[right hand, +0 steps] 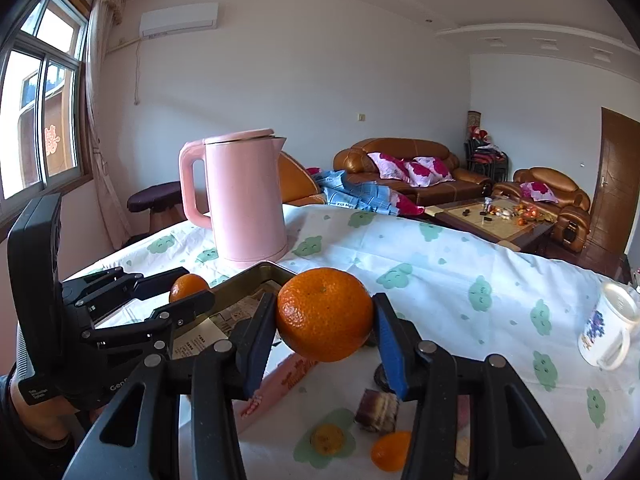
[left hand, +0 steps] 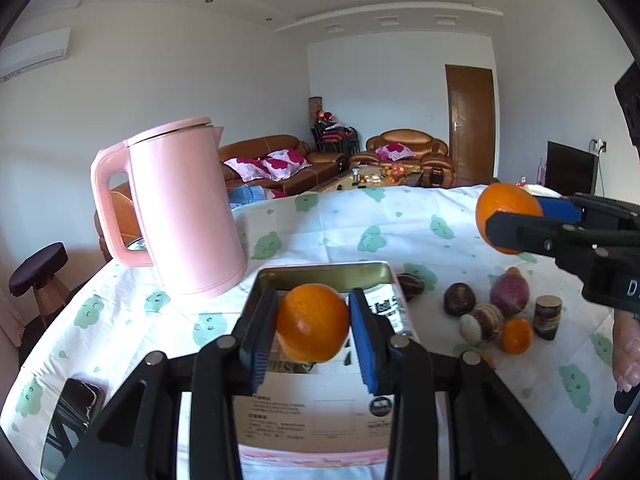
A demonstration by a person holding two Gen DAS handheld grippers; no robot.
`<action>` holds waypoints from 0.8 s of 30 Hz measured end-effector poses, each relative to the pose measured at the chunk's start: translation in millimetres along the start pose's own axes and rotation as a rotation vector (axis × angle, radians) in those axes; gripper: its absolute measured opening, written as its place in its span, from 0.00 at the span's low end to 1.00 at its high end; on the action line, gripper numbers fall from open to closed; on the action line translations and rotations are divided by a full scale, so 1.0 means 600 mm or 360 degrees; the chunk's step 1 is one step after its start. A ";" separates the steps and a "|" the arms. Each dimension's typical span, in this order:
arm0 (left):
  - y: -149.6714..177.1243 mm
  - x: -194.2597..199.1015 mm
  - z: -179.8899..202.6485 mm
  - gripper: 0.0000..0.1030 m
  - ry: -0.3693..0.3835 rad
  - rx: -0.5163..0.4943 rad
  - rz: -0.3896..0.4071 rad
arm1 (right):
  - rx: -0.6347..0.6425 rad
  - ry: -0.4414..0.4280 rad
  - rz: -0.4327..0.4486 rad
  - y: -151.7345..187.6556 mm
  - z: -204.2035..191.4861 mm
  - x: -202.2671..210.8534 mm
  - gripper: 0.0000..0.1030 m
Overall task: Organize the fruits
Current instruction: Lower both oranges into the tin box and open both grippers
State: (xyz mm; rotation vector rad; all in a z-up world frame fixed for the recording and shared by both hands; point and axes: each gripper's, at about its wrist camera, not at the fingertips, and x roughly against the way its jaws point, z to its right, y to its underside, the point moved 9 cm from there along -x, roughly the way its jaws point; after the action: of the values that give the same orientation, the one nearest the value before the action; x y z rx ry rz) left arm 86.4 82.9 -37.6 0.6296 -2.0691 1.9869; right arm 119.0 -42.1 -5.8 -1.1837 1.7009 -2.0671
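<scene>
Seen from the left wrist, left to right. Dark phone (left hand: 74, 404) at 8 o'clock by the table edge. Pink kettle (left hand: 188, 208) at 10 o'clock, standing just beside the far-left corner of the open tin (left hand: 320, 270). At centre, left gripper (left hand: 314, 332) clamped on a small orange (left hand: 312, 322), held above the tin's near half; blue pads (left hand: 260, 332) pressing both flanks. At 4 o'clock, loose pile on the tablecloth (left hand: 120, 320): dark round fruits (left hand: 459, 299), a purple fruit (left hand: 509, 294), a cut cane piece (left hand: 547, 316), another small orange (left hand: 517, 336). At 3 o'clock, right gripper (left hand: 512, 218) clamped on a larger orange (left hand: 506, 216), held clear above the cloth.

From the right wrist: same larger orange (right hand: 324, 314) gripped dead centre, tin rim (right hand: 256, 276) at 10 o'clock, mug (right hand: 608, 328) at 3 o'clock.

Likely trouble:
- Round, smooth skins between flat pads; a sideways jolt could roll either orange out, onto the pile or off the cloth.
- Two grippers converging on one tin; a crossing path could knock the fingers together.
- A wide swing left could nudge the kettle.
- Tin probably light; a bump on the rim could shift it.

Room: open cloth beyond the tin toward 12 o'clock; tight at 10 o'clock by the kettle; crowded at 4 o'clock; mug near the right edge.
</scene>
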 end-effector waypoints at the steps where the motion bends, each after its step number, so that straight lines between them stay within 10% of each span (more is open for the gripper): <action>1: 0.000 -0.003 -0.004 0.36 -0.0006 -0.0003 -0.0008 | 0.0005 -0.0003 -0.0008 -0.002 -0.002 -0.006 0.48; 24: 0.020 -0.098 -0.068 0.36 -0.0037 -0.0007 -0.0216 | 0.0035 -0.0077 -0.0285 0.038 -0.058 -0.175 0.48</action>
State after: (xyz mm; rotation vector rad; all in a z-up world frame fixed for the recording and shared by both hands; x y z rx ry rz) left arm 127.4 132.8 -70.4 0.7738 -1.9859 1.9082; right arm 156.5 40.6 -72.7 -1.4144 1.5992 -2.1322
